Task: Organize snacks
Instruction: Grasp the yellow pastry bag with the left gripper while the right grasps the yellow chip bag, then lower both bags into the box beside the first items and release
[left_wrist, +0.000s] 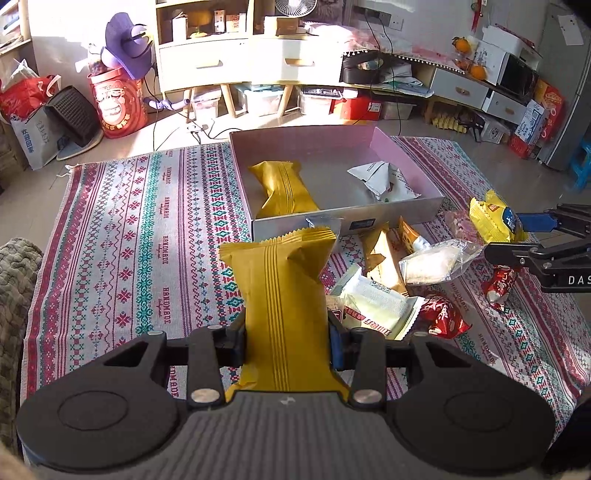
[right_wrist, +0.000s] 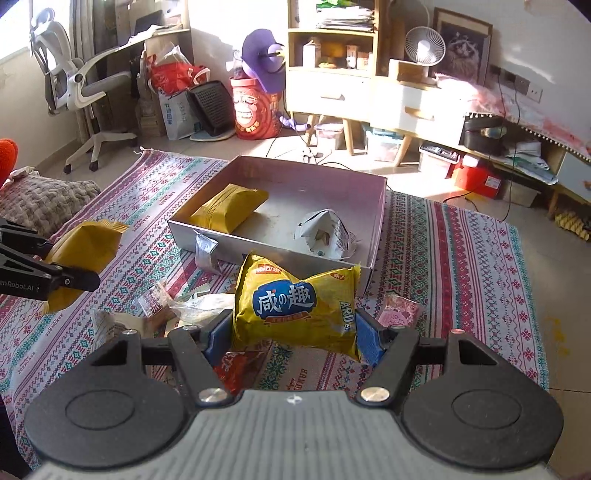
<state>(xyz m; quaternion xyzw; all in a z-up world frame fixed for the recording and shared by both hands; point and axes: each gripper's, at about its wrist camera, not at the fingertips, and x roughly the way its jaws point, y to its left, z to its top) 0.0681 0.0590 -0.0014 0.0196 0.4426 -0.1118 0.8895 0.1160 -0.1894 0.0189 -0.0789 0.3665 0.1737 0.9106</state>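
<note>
Jaws of both grippers clamp snacks: left gripper (left_wrist: 287, 345) a mustard packet (left_wrist: 284, 295), right gripper (right_wrist: 293, 338) a yellow bag (right_wrist: 295, 306).

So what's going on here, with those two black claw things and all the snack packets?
A person is sorting snacks into a shallow box on a patterned cloth. The left claw grips a mustard-yellow packet; the right claw grips a yellow bag with blue lettering. Both are held short of the box, which already holds another mustard packet and a white packet. More snacks lie loose beside it.
</note>
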